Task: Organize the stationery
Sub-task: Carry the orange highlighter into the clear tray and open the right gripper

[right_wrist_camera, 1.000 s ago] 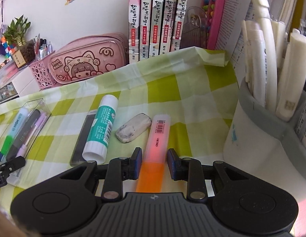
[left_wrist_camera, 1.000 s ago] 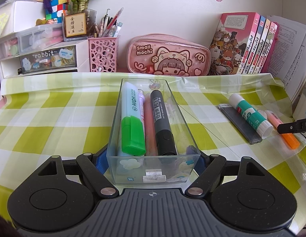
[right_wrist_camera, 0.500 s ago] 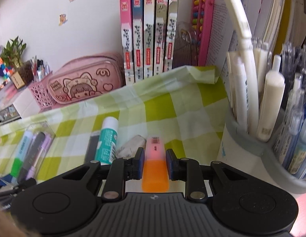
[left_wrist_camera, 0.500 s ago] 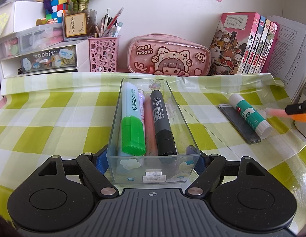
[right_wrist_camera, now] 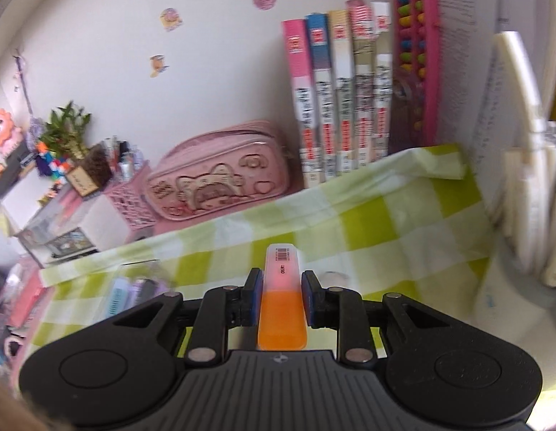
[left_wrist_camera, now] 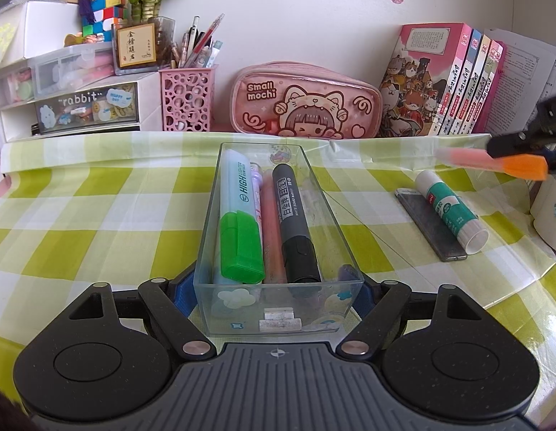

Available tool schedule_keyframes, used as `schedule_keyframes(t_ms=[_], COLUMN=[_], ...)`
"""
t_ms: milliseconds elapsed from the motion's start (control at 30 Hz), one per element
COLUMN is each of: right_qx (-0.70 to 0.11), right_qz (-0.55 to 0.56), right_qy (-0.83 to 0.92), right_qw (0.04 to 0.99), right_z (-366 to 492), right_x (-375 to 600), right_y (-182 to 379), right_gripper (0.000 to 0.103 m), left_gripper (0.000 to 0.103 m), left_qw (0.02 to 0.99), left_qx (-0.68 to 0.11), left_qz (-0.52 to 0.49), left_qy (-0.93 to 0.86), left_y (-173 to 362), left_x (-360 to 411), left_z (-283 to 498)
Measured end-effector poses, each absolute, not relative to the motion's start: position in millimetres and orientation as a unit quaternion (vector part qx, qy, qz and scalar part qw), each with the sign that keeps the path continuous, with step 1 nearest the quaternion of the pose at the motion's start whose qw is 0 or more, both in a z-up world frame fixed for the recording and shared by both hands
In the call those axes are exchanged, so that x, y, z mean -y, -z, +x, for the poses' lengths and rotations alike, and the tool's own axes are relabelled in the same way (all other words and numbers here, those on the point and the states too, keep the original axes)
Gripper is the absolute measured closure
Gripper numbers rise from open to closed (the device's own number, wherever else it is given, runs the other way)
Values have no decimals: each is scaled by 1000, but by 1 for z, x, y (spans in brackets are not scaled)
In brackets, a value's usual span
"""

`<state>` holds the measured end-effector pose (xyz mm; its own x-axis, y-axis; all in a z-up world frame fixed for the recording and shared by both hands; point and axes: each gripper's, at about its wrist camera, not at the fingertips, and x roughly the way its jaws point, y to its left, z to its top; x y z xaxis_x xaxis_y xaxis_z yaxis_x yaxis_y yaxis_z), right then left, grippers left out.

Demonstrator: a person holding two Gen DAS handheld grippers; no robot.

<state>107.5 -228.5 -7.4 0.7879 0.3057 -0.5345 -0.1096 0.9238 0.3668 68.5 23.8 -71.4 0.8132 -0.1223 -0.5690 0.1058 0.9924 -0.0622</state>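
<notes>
My left gripper (left_wrist_camera: 278,292) is shut on the near end of a clear plastic tray (left_wrist_camera: 209,215) that rests on the checked cloth. In the tray lie a green-capped highlighter (left_wrist_camera: 238,222), a pink pen (left_wrist_camera: 270,230) and a black marker (left_wrist_camera: 294,222). My right gripper (right_wrist_camera: 281,300) is shut on an orange highlighter (right_wrist_camera: 281,298) and holds it in the air. That highlighter also shows at the right of the left wrist view (left_wrist_camera: 493,161), above the table. A glue stick (left_wrist_camera: 450,212) lies on a grey flat case (left_wrist_camera: 432,226).
Along the back wall stand a pink pencil case (left_wrist_camera: 306,106), a pink pen cup (left_wrist_camera: 186,100), white drawers (left_wrist_camera: 73,107) and a row of books (left_wrist_camera: 446,79). A holder with white tubes (right_wrist_camera: 529,186) stands at the right. The tray shows blurred at the left (right_wrist_camera: 134,287).
My right gripper has lifted the orange highlighter off the cloth and swung left and up, away from the eraser and glue stick. The left gripper and tray have not moved.
</notes>
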Motion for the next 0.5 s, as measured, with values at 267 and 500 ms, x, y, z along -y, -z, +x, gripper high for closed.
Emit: schedule_keyframes(t_ms=[267, 500], right_qx=[-334, -367], right_qz=[168, 189], right_qy=[-182, -208], right_qw=[909, 887], right_z=[127, 151], right_x=[166, 129], right_y=[6, 12], right_gripper=[47, 47], left_gripper=[25, 25], left_qw=[952, 952], left_qx=[-300, -299], left_qz=[-14, -14], left_qy=[60, 62], left_y=[71, 71], left_x=[-24, -24], left_z=[68, 68])
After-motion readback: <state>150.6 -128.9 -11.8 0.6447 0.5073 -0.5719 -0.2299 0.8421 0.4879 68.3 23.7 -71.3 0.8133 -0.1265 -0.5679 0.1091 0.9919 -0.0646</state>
